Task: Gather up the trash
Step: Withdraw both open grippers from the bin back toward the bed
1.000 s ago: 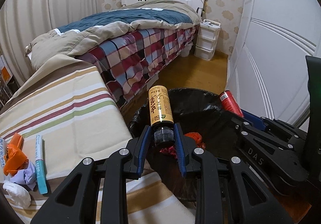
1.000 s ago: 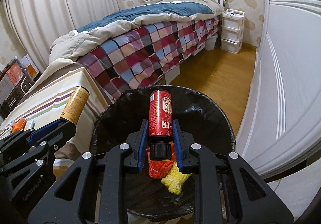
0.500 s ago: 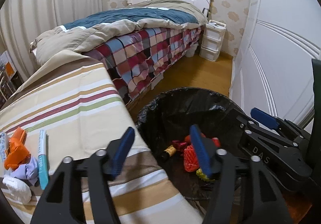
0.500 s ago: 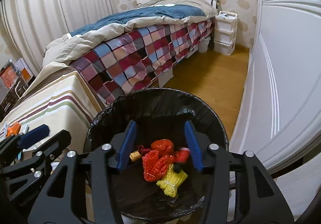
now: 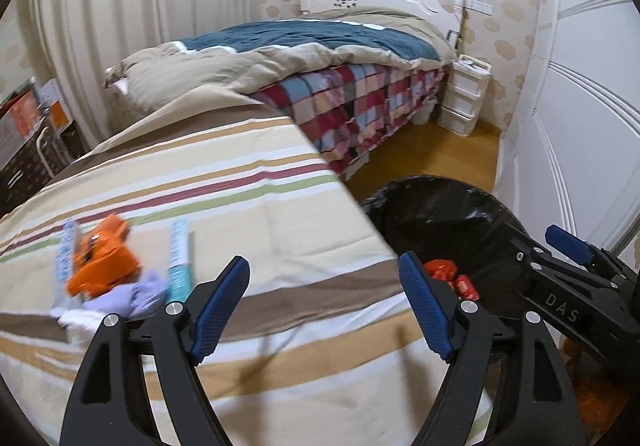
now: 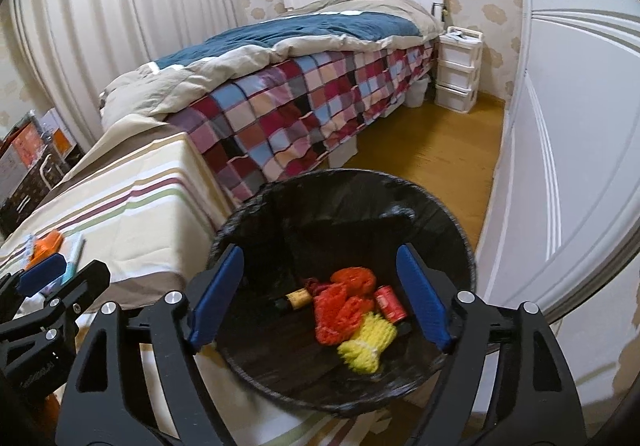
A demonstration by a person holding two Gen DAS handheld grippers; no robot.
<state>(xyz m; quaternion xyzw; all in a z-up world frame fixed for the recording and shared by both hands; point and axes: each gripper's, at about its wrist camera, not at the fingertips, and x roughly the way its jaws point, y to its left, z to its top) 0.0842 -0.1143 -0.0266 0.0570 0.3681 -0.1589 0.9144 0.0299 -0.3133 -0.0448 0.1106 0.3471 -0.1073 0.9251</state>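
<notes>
A black-lined trash bin (image 6: 452, 222) stands beside the striped table; its rim also shows in the left wrist view (image 5: 448, 186). Inside lie a gold-labelled bottle (image 6: 298, 299), a red can (image 6: 390, 302), orange netting (image 6: 340, 306) and yellow netting (image 6: 366, 342). My right gripper (image 6: 320, 294) is open and empty above the bin. My left gripper (image 5: 324, 306) is open and empty over the striped tablecloth (image 5: 224, 182). To its left lie an orange wrapper (image 5: 102, 262), a teal tube (image 5: 178, 258), a lilac crumpled tissue (image 5: 128, 296) and a white tissue (image 5: 78, 320).
A bed with a checked quilt (image 6: 304, 106) runs along the back. A white drawer unit (image 6: 458, 70) stands by the headboard. White wardrobe doors (image 6: 580, 126) close the right side. Wooden floor (image 6: 440, 150) lies between bed and wardrobe. Shelves with boxes (image 5: 28, 134) stand far left.
Both grippers opened and dropped the gold bottle and the red can into the bin. My left gripper has since swung left over the table.
</notes>
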